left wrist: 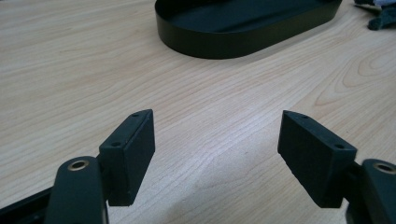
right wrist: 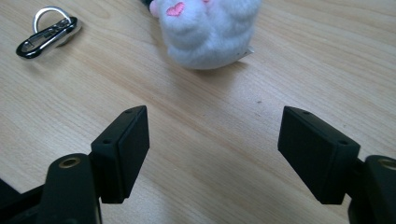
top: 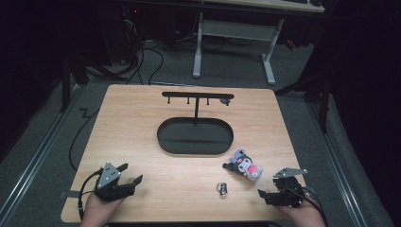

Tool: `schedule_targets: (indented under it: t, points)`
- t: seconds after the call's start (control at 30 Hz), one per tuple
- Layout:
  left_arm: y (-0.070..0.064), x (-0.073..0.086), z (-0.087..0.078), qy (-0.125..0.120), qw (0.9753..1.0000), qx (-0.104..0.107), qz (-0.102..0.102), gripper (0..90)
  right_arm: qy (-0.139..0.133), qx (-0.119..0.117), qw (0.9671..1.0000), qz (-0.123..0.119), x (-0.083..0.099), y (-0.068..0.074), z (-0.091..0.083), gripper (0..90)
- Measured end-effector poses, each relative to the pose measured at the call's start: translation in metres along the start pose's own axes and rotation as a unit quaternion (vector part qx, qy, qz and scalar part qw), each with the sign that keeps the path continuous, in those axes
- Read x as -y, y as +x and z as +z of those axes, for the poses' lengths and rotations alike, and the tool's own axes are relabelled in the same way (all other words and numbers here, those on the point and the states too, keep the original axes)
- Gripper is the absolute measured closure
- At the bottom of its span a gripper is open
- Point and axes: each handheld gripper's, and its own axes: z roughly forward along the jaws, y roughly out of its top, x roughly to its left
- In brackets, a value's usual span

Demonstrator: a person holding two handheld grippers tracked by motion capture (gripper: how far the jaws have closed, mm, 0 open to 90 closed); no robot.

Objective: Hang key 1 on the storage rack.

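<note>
A small plush toy, grey, white and pink, lies on the wooden table right of centre; its white body lies just ahead of my right gripper's jaws. A silver carabiner clip rests on the table in front of it, seen at the upper left in the right gripper view. A black stand with an oval tray base and a hook bar occupies the table's middle. My left gripper sits open at the front left, pointing toward the tray. My right gripper sits open at the front right, empty.
A white-legged desk stands beyond the table on grey carpet, with cables trailing on the floor at the left. Bare wood lies between the two grippers.
</note>
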Motion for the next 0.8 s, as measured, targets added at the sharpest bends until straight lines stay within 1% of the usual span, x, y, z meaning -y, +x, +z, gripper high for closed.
schedule_targets:
  t: [0.03,0.07,0.1,0.17,0.23,0.3,0.33,0.37,0.4,0.43,0.47,0.5,0.53,0.57,0.63,0.8]
  points:
    - [-0.001,0.000,0.001,-0.002,1.0000,0.001,0.002,27.9,0.002,0.001,1.0000,-0.002,-0.003,0.001,0.000,24.6]
    - [-0.001,0.000,0.001,-0.002,1.0000,0.001,0.002,27.9,0.006,-0.005,1.0000,-0.004,-0.004,0.001,0.000,23.8]
    - [-0.001,-0.001,0.001,-0.002,1.0000,0.002,0.004,28.0,0.012,-0.004,0.9999,-0.005,-0.005,0.001,0.000,23.4]
    - [0.000,0.000,0.001,0.000,1.0000,0.000,0.005,27.8,0.019,0.000,0.9997,-0.014,-0.008,0.003,0.001,21.4]
    - [0.001,0.000,0.001,-0.002,1.0000,0.000,0.002,27.7,0.024,0.007,0.9995,-0.020,-0.012,0.003,0.000,21.0]
    - [0.002,0.000,0.001,-0.001,1.0000,0.000,0.001,27.5,0.026,0.002,0.9996,-0.012,-0.017,0.003,0.000,20.4]
    - [0.002,0.000,0.000,-0.001,1.0000,0.000,0.000,27.5,0.028,0.002,0.9995,-0.013,-0.018,0.003,0.001,19.6]
    - [0.002,0.001,0.000,-0.001,1.0000,0.001,0.000,27.5,0.031,0.005,0.9994,-0.015,-0.020,0.003,0.002,17.5]
    - [0.002,0.001,0.000,-0.001,1.0000,0.000,0.001,27.5,0.033,0.012,0.9991,-0.024,-0.021,0.004,0.003,17.3]
    - [0.002,0.001,0.000,-0.001,1.0000,0.000,0.001,27.6,0.033,0.012,0.9991,-0.024,-0.021,0.004,0.003,17.3]
    - [0.001,0.001,0.000,-0.002,1.0000,0.000,0.001,27.6,0.039,0.014,0.9986,-0.032,-0.022,0.005,0.003,17.3]
    - [0.000,0.001,0.000,-0.002,1.0000,0.000,0.002,27.5,0.053,0.019,0.9973,-0.046,-0.024,0.007,0.005,17.1]
    - [0.000,0.001,0.000,-0.002,1.0000,0.000,0.002,27.5,0.060,0.023,0.9966,-0.052,-0.025,0.007,0.006,16.7]
    - [0.000,0.000,0.001,-0.001,1.0000,0.000,0.003,27.5,0.060,0.023,0.9966,-0.052,-0.025,0.007,0.006,16.7]
    - [-0.001,0.000,0.002,0.000,1.0000,0.001,0.003,27.5,0.076,0.026,0.9945,-0.068,-0.029,0.007,0.008,15.8]
    - [-0.001,0.001,0.003,0.005,1.0000,0.003,0.005,27.4,0.104,0.022,0.9911,-0.080,-0.041,0.008,0.012,14.4]
